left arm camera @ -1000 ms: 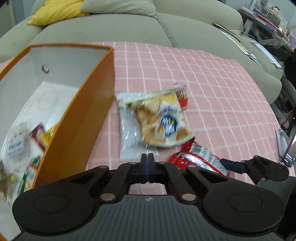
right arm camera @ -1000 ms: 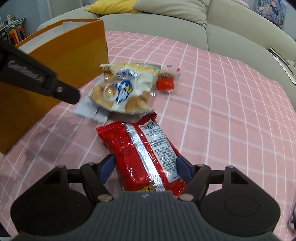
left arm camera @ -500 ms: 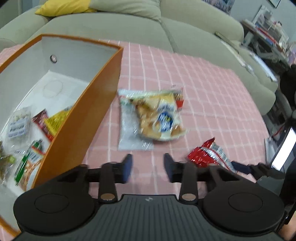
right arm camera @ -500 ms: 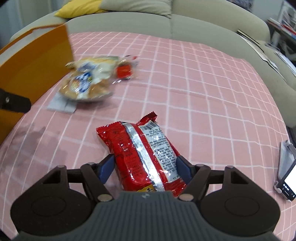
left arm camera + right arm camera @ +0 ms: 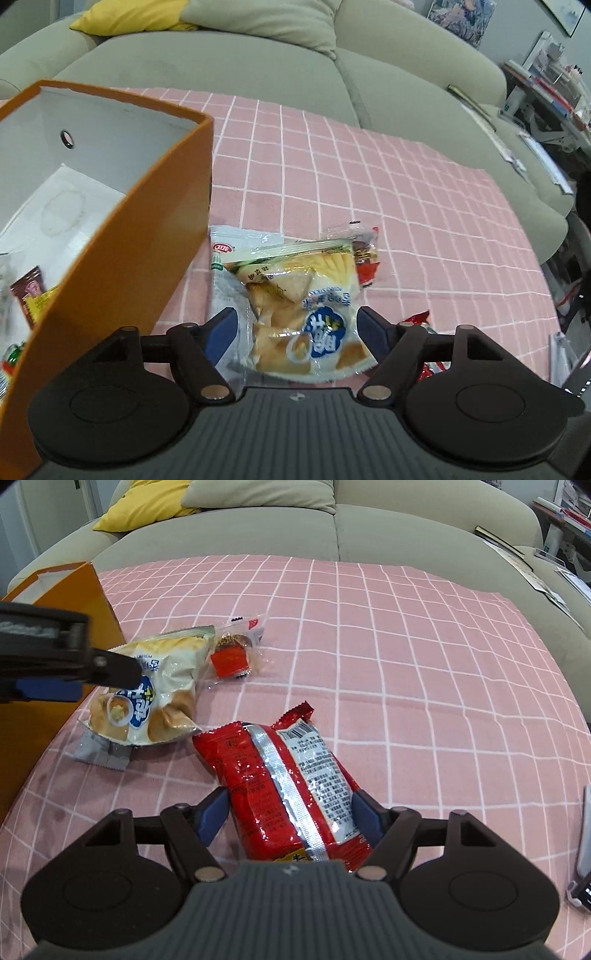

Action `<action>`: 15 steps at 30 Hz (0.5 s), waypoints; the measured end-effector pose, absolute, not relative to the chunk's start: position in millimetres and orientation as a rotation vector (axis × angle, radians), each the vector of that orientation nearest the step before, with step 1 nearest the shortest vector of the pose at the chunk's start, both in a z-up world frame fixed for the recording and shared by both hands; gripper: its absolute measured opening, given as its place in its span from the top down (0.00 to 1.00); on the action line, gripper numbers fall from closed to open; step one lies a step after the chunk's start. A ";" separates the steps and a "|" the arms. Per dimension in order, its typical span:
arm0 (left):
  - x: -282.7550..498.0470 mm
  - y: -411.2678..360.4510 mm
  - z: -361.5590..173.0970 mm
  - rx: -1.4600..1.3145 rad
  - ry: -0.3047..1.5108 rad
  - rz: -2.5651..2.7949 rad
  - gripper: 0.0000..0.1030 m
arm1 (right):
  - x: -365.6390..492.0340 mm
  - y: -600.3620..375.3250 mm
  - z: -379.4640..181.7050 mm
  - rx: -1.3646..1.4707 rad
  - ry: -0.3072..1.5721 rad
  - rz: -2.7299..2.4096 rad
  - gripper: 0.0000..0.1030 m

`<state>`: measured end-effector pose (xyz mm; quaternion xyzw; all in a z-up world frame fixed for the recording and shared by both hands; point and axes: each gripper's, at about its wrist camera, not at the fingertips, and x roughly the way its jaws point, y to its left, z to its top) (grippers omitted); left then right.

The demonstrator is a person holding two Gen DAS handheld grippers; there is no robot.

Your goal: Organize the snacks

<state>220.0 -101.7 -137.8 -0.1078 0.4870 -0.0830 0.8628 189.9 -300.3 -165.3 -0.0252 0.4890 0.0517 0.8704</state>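
Crinkly plastic is the catch: I'm lowering my left gripper (image 5: 295,328), jaws just swung wide, around the bread packet (image 5: 306,317) beside the orange box (image 5: 122,258), squeezing gently mid-bag. My right gripper (image 5: 291,816) is clamping the red packet (image 5: 284,779).

The left gripper (image 5: 293,326), shut with nothing in it a second ago, has just been opening and now stands wide; it has moved from beside the orange box (image 5: 155,236) to straddle the bread packet (image 5: 306,314), pads clear of the wrapper; in the right wrist view it now reaches in from the left over that packet (image 5: 147,698).
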 end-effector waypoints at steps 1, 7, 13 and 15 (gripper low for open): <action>223.5 -102.4 -142.3 -0.227 1.031 -0.167 0.16 | 191.2 -299.3 -165.9 -0.054 1.021 0.111 0.32; 232.2 -106.2 -154.2 -0.239 1.028 -0.205 0.14 | 197.9 -294.1 -169.2 -0.058 1.024 0.124 0.32; 231.4 -115.2 -155.9 -0.198 1.019 -0.247 0.46 | 199.4 -289.6 -171.9 -0.065 1.023 0.127 0.32; 229.6 -117.9 -153.8 -0.177 1.015 -0.256 0.55 | 199.0 -288.5 -172.4 -0.067 1.023 0.128 0.32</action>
